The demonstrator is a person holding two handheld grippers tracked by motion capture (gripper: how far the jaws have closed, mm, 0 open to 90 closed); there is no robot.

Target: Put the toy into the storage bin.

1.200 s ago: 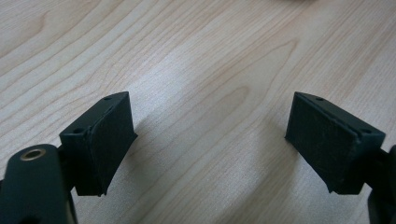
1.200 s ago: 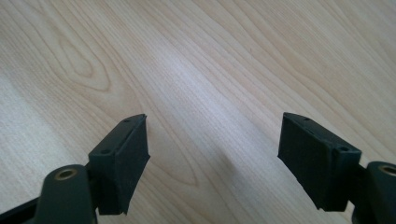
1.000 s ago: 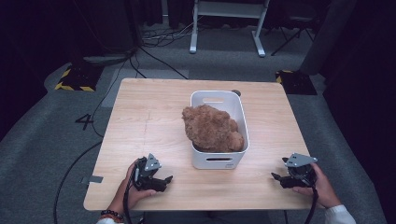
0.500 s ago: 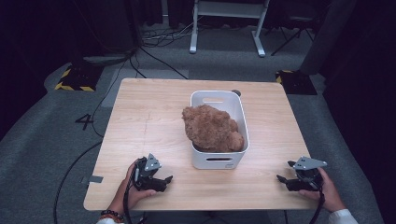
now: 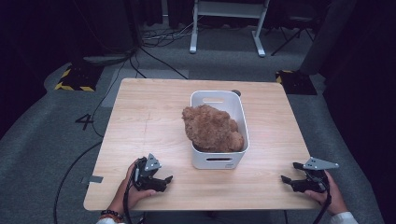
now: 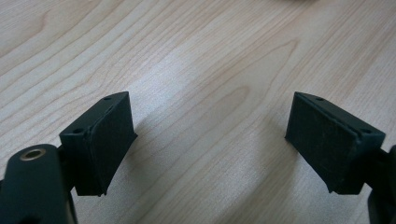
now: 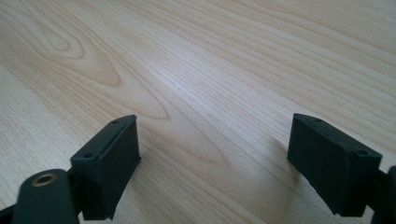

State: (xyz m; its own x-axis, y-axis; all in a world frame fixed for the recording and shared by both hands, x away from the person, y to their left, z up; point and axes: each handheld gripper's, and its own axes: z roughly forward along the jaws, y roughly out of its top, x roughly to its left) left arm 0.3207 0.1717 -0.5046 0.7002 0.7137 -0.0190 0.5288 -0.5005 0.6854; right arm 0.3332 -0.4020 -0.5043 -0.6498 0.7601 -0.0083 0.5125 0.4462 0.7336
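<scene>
Both tongs resting spread, empty; right gripper point(image 5: 290, 180) jaws just opening wider. Brown plush toy point(image 5: 212, 128) lying at 1 o'clock from nearer left gripper point(image 5: 161, 181), long axis running 11-to-5 in white bin point(image 5: 217, 161).

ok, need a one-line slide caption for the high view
Brown plush toy in a white bin on the wooden table; left gripper and right gripper open, empty.

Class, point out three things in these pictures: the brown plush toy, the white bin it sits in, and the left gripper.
brown plush toy point(image 5: 211, 128), high view, middle of its furry body.
white bin point(image 5: 217, 162), high view, near end wall by the handle slot.
left gripper point(image 5: 166, 182), high view, between its open fingertips.
</scene>
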